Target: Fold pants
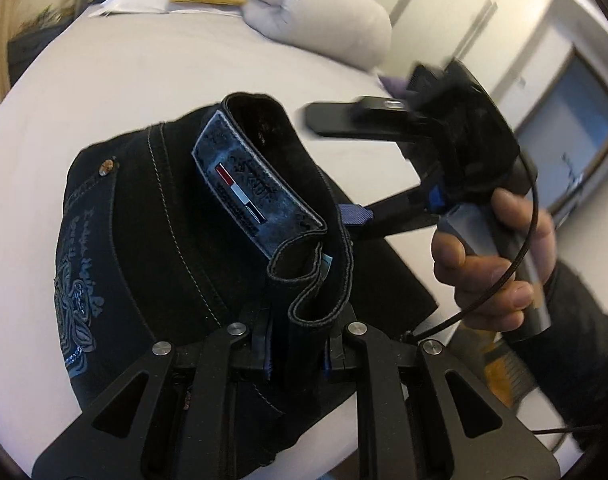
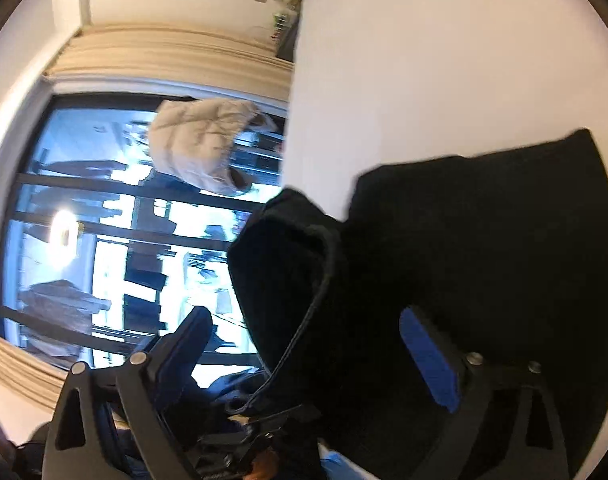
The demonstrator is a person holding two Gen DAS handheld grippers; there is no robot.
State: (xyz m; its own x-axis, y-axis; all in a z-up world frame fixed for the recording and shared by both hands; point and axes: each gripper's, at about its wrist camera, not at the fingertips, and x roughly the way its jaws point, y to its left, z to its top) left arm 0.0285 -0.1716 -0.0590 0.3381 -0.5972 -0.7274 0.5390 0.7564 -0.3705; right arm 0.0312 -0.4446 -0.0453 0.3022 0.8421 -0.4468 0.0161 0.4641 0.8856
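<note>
We hold the pants (image 1: 207, 216) bunched above the bed (image 1: 103, 92); left tongs (image 1: 299, 344) clamp the waistband, right tongs (image 2: 304, 344) spread wide. Folding looks barely begun.

The left gripper (image 1: 297, 354) is closed, with dark fabric clamped between its fingers. The right gripper (image 2: 312, 344) is held with its jaws spread wide apart, blue pads (image 2: 430, 360) exposed. In the left wrist view, its handle is gripped by the person's right hand (image 1: 492, 264), and the device appears tilted sideways.
</note>
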